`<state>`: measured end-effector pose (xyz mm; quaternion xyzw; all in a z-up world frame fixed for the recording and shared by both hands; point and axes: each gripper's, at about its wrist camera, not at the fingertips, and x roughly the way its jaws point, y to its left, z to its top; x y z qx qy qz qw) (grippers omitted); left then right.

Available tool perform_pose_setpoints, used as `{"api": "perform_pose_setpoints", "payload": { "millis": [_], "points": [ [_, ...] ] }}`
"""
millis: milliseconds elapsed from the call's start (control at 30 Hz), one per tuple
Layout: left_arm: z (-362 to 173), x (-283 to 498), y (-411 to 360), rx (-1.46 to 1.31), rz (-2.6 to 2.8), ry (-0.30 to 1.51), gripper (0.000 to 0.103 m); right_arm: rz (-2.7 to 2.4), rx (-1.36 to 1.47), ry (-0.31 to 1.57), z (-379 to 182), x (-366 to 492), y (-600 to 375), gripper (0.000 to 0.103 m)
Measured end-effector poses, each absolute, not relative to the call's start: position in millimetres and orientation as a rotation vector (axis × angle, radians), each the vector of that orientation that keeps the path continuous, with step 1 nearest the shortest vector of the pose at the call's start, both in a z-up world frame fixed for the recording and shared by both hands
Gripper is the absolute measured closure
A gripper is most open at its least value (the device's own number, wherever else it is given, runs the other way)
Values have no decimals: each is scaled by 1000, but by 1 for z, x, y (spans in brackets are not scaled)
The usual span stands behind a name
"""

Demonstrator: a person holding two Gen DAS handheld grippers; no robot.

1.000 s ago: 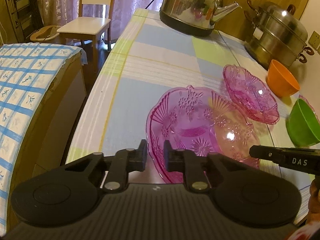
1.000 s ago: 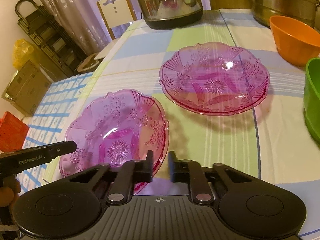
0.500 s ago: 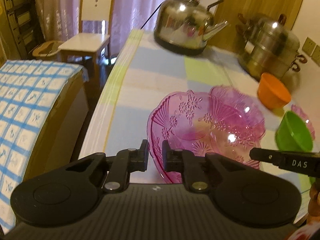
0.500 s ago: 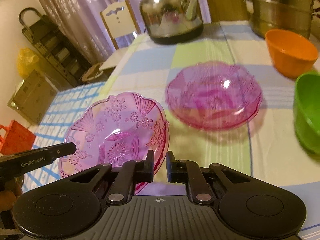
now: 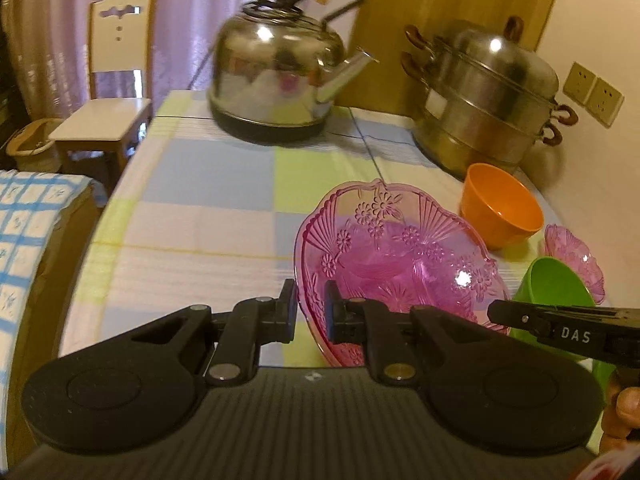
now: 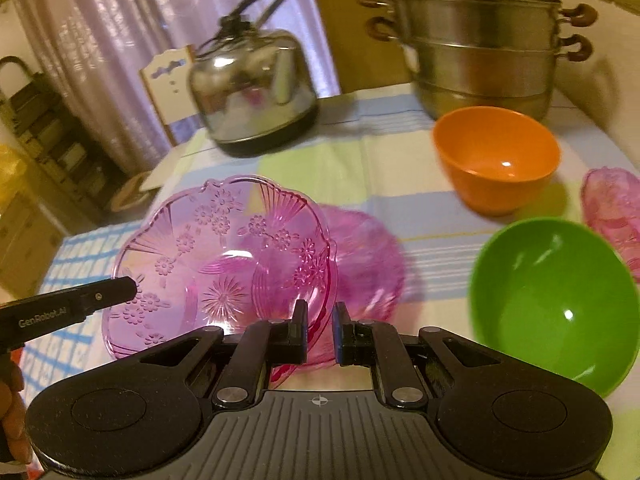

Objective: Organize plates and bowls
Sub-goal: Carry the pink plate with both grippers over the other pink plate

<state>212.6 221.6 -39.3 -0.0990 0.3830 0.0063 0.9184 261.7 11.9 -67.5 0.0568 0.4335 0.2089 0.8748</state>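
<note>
Fingers of both tools are clenched on the rim of one pink, flower-pressed transparent plastic plate [image 5: 400, 268]: the left gripper [image 5: 311, 312] pinches its near-left edge, the right gripper [image 6: 320, 334] its near-right edge, so the plate hangs between them, tilted, above the checked-cloth surface [image 5: 208, 184].

Among the bystanders, the stacked steel steamer pot [image 5: 488, 96] and the steel kettle [image 5: 280, 68] stand at the far end. Nearer come the green plastic bowl [image 6: 556, 300], the orange plastic bowl [image 6: 496, 156] and a smaller pink patterned dish [image 6: 612, 212] at the right edge.

What the next move likely turns on is a second pink plate [image 6: 368, 260] lying on the surface just beyond and right of the held one, partly under it. The right hand is the nearer; the carried plate probably needs to go forward and rightward to nest there.

Only the right wrist view shows that lower plate apart; in the left view the held plate covers it. The left view alone shows the right tool's finger arm [image 5: 560, 332] reaching in.
</note>
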Motion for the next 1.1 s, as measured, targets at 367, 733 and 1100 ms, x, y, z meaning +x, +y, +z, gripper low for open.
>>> {"api": "perform_pose_setpoints", "payload": {
  "millis": [367, 733, 1100],
  "points": [
    [-77, 257, 198, -103, -3, 847, 91, 369, 69, 918, -94, 296, 6, 91],
    [-91, 266, 189, -46, 6, 869, 91, 365, 58, 942, -108, 306, 4, 91],
    [-94, 269, 188, -25, 13, 867, 90, 366, 27, 924, -109, 307, 8, 91]
  ]
}}
